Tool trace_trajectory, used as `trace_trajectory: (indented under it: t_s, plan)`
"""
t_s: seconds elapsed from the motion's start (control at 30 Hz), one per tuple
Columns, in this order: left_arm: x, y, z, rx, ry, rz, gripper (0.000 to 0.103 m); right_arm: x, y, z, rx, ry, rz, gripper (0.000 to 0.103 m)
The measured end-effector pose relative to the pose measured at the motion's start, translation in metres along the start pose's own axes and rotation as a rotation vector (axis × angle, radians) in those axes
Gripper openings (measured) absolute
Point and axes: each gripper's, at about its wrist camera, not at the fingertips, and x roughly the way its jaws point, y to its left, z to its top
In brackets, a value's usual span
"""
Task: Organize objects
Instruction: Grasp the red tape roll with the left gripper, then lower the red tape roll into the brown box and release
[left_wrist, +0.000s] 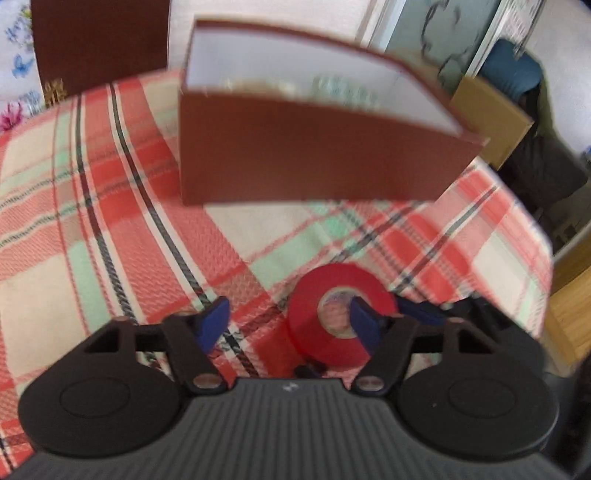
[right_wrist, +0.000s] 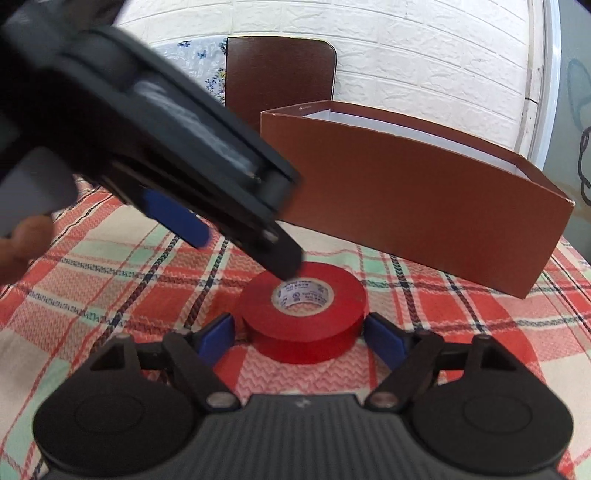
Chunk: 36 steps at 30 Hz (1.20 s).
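A roll of red tape (right_wrist: 303, 310) is shown lying flat on the checked cloth (right_wrist: 110, 280), directly ahead of the right gripper (right_wrist: 301, 338) and between its blue pads (right_wrist: 218, 338). The pads are seen at either flank of the roll, very close to it; firm pressure cannot be confirmed, so the right gripper is read as released around the roll and not clenched on it. The left gripper (left_wrist: 291, 325) is seen slanting down over the roll from the upper left of the right wrist view. One of its fingers (left_wrist: 364, 325) is placed in or over the core hole, the other standing clear over the cloth; its jaws are parted and nothing is gripped.

Beyond both tools, past the roll, the brown box (right_wrist: 424, 199) is seen standing open on the cloth, a few blurred items being visible inside from the left wrist view. A dark chair back (right_wrist: 280, 74) stands behind it.

The step in hand is judged to be the pickup of the tape. The next move is thought to require one grip to be chosen and closed fully, the other tool to be drawn clear, and the roll to be lifted above the box rim and carried forward.
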Motion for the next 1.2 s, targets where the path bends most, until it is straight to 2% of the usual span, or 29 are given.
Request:
trace_trajectory:
  t_s: [0.03,0.1,0.13,0.17,0.2,0.27,0.33,0.43,0.57,0.63,0.77,0.83,0.9,0.93,1.03,1.2]
  plan:
    - [0.006,0.001,-0.001,-0.013,0.016,0.002,0.063,0.001,0.000,0.000,0.001,-0.001,0.002,0.081]
    - [0.006,-0.004,-0.004,0.016,-0.006,0.022,0.060,0.003,-0.002,0.000,0.010,0.005,0.015,0.080]
    - [0.006,-0.007,-0.005,0.033,-0.011,0.025,0.053,0.002,-0.004,0.000,0.017,0.005,0.020,0.080]
    - [0.006,-0.008,-0.006,0.042,-0.012,0.014,0.038,0.003,-0.005,0.000,0.020,0.006,0.024,0.080]
    - [0.005,-0.008,-0.006,0.039,-0.009,-0.009,0.032,0.003,-0.006,0.000,0.020,0.004,0.025,0.078]
    - [0.000,-0.010,-0.001,0.032,-0.012,-0.012,0.030,0.002,-0.005,0.001,0.016,-0.007,0.024,0.075]
    - [-0.013,-0.015,0.005,0.046,-0.043,-0.022,0.030,-0.006,-0.001,-0.001,0.001,-0.043,-0.002,0.075]
    - [-0.037,-0.027,0.024,0.083,-0.130,-0.038,0.030,-0.025,-0.004,0.005,0.009,-0.148,-0.033,0.075]
    - [-0.053,-0.041,0.064,0.120,-0.234,-0.047,0.030,-0.036,-0.020,0.034,0.010,-0.275,-0.090,0.075]
    - [-0.050,-0.046,0.085,0.131,-0.258,-0.039,0.030,-0.033,-0.032,0.051,0.010,-0.312,-0.120,0.075]
    - [-0.028,-0.043,0.123,0.090,-0.289,0.030,0.036,-0.001,-0.056,0.089,0.036,-0.309,-0.150,0.075]
    - [-0.013,-0.036,0.134,0.057,-0.285,0.125,0.042,0.026,-0.063,0.106,0.052,-0.289,-0.163,0.077]
    - [-0.004,-0.026,0.135,0.005,-0.250,0.175,0.042,0.058,-0.065,0.116,0.024,-0.253,-0.189,0.084]
    - [-0.005,-0.021,0.132,-0.011,-0.241,0.165,0.044,0.063,-0.068,0.117,0.036,-0.279,-0.185,0.097]
    - [-0.009,-0.017,0.120,0.008,-0.266,0.193,0.060,0.062,-0.066,0.117,0.033,-0.286,-0.189,0.094]
    - [-0.026,-0.025,0.104,0.038,-0.301,0.201,0.060,0.040,-0.056,0.099,0.055,-0.321,-0.205,0.093]
